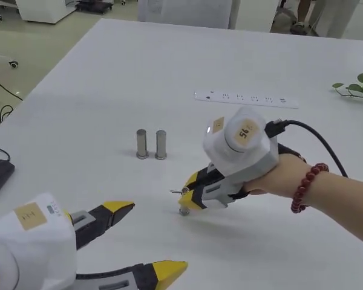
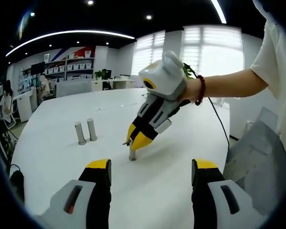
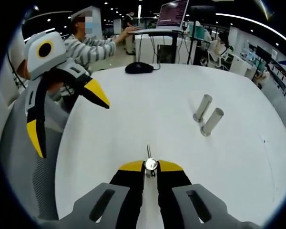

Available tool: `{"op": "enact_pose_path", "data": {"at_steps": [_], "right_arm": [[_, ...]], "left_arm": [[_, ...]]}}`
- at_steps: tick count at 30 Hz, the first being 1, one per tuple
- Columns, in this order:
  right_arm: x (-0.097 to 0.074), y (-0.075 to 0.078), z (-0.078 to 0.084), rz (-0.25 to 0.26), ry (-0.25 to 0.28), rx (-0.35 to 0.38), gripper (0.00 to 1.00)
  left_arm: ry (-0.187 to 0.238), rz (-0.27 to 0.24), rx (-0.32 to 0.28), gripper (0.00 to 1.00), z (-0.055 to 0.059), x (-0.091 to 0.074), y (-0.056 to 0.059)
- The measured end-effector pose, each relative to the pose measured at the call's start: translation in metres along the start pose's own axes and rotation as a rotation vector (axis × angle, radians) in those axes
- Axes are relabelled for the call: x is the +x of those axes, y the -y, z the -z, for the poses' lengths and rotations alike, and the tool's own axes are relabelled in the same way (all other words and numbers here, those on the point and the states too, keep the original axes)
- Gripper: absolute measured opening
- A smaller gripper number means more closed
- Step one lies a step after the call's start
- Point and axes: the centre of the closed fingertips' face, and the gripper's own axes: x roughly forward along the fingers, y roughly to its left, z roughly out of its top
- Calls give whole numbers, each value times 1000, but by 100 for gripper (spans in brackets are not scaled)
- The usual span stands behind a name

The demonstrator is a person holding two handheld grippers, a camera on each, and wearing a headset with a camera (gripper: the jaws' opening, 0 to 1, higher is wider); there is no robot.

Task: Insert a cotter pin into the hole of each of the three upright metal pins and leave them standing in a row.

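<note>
Yellow-tipped right claw (image 1: 185, 196) pinches cotter pin (image 1: 175, 191) at a metal pin (image 1: 184, 211).

table (image 1: 109, 78): we see a white, smooth, matt top across the head view.
metal pins (image 1: 142, 144): grey metal at frame centre, with a dull satin sheen.
cotter pin (image 1: 177, 191): thin, bright metal wire.
right gripper (image 1: 187, 196): we read a matt white plastic housing, black jaws, yellow tips and a paper-like sticker.
left gripper (image 1: 157, 237): lower left, the same plastics.
bracelet (image 1: 305, 186): glossy dark red beads, right of frame.
power strip (image 1: 247, 98): white plastic, upper right.
</note>
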Motion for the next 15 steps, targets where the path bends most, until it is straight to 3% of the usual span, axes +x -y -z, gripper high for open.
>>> {"op": "enact_pose_path", "data": {"at_steps": [15], "right_arm": [[4,-2,-1,-8,0,17,15]], "left_arm": [[-9,0,-4,68,3,-1,0]]}}
